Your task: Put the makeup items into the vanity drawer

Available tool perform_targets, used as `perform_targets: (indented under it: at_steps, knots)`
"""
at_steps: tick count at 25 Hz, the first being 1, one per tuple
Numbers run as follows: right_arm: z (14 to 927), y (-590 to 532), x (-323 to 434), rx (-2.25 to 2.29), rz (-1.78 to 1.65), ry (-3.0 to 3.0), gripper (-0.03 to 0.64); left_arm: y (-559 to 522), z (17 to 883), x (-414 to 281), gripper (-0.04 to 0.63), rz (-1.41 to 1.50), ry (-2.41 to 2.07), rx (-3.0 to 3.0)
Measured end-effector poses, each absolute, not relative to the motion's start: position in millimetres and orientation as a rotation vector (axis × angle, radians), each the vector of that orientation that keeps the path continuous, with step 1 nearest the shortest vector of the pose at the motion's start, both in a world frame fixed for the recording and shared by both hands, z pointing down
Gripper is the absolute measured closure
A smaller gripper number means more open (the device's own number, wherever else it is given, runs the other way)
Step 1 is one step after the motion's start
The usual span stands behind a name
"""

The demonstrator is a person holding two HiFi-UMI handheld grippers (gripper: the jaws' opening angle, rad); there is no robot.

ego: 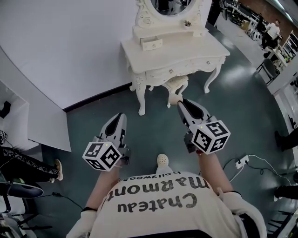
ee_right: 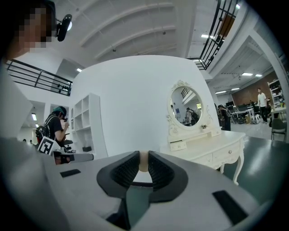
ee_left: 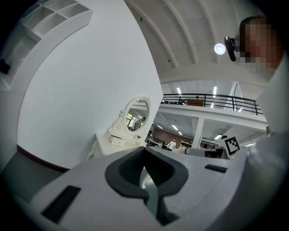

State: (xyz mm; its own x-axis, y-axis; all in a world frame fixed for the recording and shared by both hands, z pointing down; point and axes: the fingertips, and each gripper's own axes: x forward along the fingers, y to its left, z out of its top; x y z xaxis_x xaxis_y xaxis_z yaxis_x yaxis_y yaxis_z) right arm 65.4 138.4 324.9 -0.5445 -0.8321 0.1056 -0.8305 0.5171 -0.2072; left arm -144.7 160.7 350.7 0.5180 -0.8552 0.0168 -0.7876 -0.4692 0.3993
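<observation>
The right gripper [ego: 180,102] is clamped on a small pale beige makeup item [ee_right: 143,161], its jaws held only slightly apart by it. In the right gripper view the item shows as a narrow upright strip between the dark ribbed pads [ee_right: 126,170], its long axis running along the jaws toward their tips. So little of it shows that its kind cannot be told. In the head view its end peeks out just past the jaw tips, right of centre in the frame.

The left gripper [ee_left: 144,152] is closed, tips meeting, with nothing between them. It hangs left of centre in the head view. Both grippers point up the frame toward the vanity [ego: 186,53].

The vanity is white and ornate and stands at the upper centre, well apart from both grippers. Its counter carries an oval mirror [ego: 171,5] and a low box with a small drawer [ego: 152,44] that seems to stand a little proud. Wider drawers with knobs [ego: 170,71] run along the front, and a stool [ego: 177,83] sits tucked beneath.

The floor [ego: 233,107] is dark grey-green, with a power strip [ego: 240,162] and its cable at the lower right. A curved white wall [ego: 70,42] fills the upper left. White shelving [ee_right: 88,122] stands at the left of the right gripper view.
</observation>
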Motion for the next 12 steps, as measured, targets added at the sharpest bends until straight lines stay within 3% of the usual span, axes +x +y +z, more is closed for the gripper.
perform_targets:
  at_steps: [12]
  knots:
    - [324.1,62.6,101.0,-1.498,-0.376,2.723,0.538,88.0,349.9,-112.5,0.588,-0.270,-1.365,2.389]
